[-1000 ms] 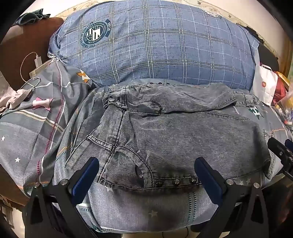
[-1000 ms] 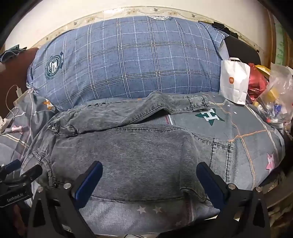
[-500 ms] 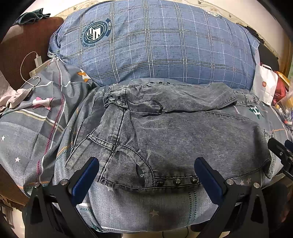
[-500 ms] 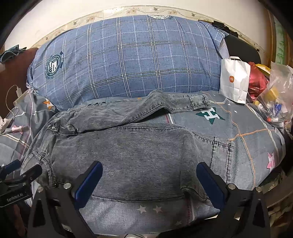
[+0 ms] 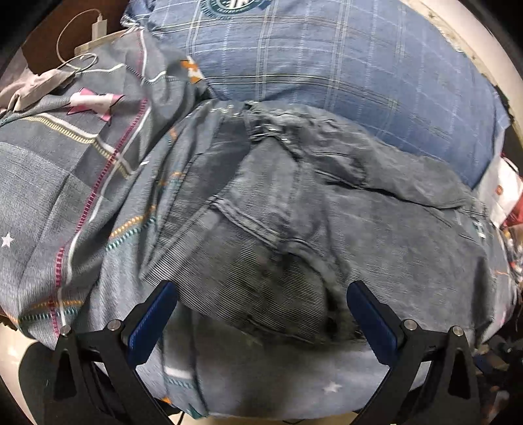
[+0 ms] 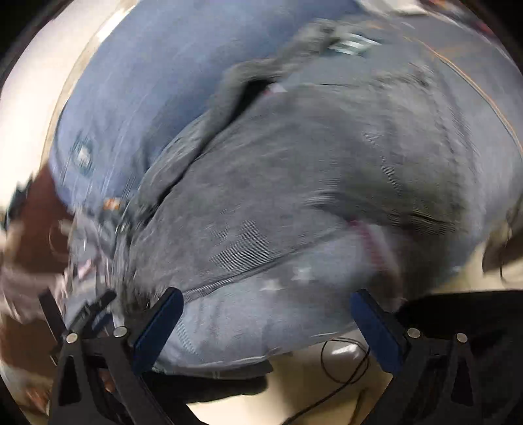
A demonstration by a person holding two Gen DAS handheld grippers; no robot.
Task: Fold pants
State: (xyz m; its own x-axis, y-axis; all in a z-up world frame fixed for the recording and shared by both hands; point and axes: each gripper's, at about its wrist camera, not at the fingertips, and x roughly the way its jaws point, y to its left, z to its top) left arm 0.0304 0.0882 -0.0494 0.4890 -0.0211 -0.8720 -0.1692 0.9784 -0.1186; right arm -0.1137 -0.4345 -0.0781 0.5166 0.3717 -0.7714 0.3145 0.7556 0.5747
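Note:
Grey washed denim pants lie spread on the bed, waistband and pocket toward the near edge, one leg folded along the back by the pillow. My left gripper is open just over the waistband and pocket area, nothing between its blue pads. In the blurred, tilted right wrist view the pants fill the middle. My right gripper is open above the bed's near edge, short of the denim hem, holding nothing. The left gripper's black frame shows at lower left in that view.
A large blue plaid pillow lies behind the pants. The patterned grey bedsheet spreads to the left, with a white charger and cable beyond it. A white paper bag stands at the right. A black cable lies on the floor.
Both grippers have swung quickly and tilted; the left has come closer to the waistband, the right has rolled and dropped toward the bed's edge. The pants lie as before.

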